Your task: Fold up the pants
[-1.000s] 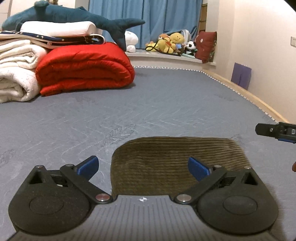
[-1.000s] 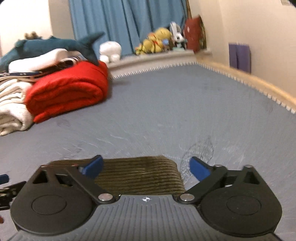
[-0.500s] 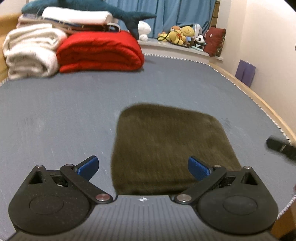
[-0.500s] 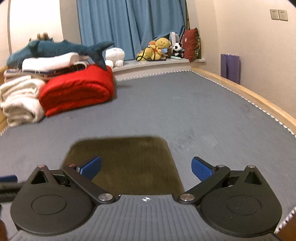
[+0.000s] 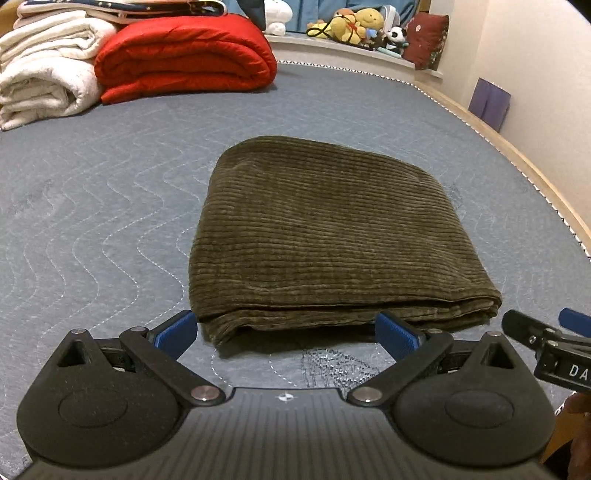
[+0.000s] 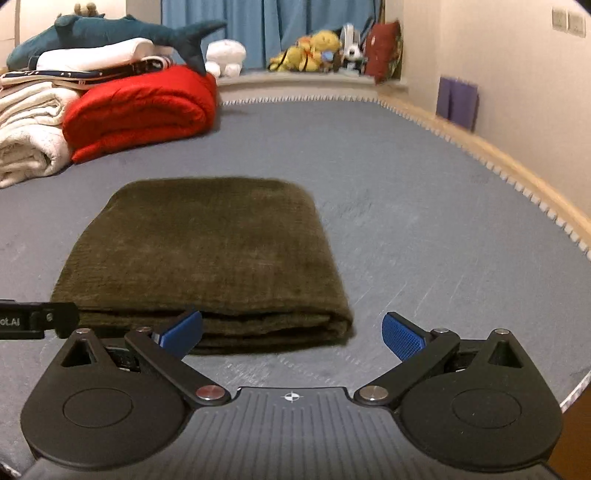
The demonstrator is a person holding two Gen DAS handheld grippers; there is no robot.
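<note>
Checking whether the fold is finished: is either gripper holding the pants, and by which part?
Nothing is held. The left gripper and right gripper are both open, just short of the near edge of the folded pants, which lie on the bed.

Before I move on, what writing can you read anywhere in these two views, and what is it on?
"DA", cut off by the picture's edge: on the right gripper as seen from the left wrist view.
"ot.AI", its start cut off: on the left gripper as seen from the right wrist view.
Folded pants, red quilt, bed cover: no writing visible.
Wall switches: no readable marking.
</note>
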